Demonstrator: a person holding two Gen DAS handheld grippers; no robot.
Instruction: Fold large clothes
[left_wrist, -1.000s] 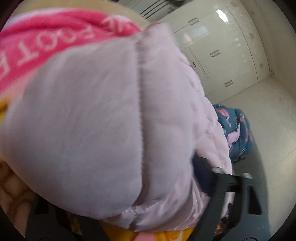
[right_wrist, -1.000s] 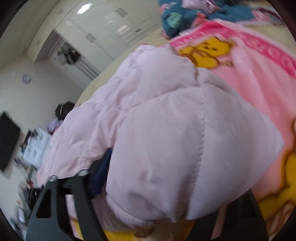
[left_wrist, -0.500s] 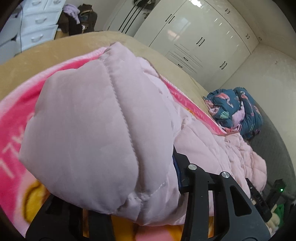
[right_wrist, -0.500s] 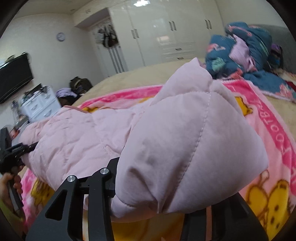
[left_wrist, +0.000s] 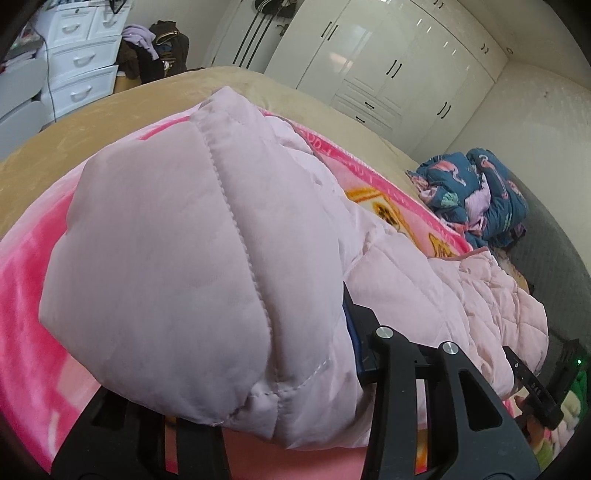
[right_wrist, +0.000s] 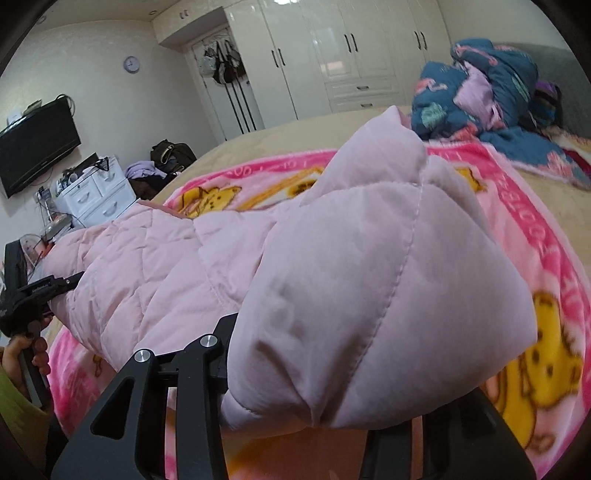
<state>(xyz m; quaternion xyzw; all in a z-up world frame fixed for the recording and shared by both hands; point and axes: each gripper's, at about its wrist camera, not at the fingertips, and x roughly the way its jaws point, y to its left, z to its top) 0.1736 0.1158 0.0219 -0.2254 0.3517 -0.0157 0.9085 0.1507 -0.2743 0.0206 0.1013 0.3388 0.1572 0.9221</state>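
A pale pink quilted puffer jacket lies across a pink cartoon blanket on the bed. My left gripper is shut on one end of the jacket, whose padded fabric bulges over the fingers and hides most of them. My right gripper is shut on the other end of the jacket, held just above the blanket. The jacket's body stretches between the two grippers. The right gripper shows in the left wrist view, and the left gripper in the right wrist view.
A bundle of blue patterned clothes lies at the far end of the bed. White wardrobes line the back wall. A white drawer unit and a TV stand at the side.
Both grippers have come down and levelled out with the jacket ends in them. The jacket now lies lower, stretched along the blanket.
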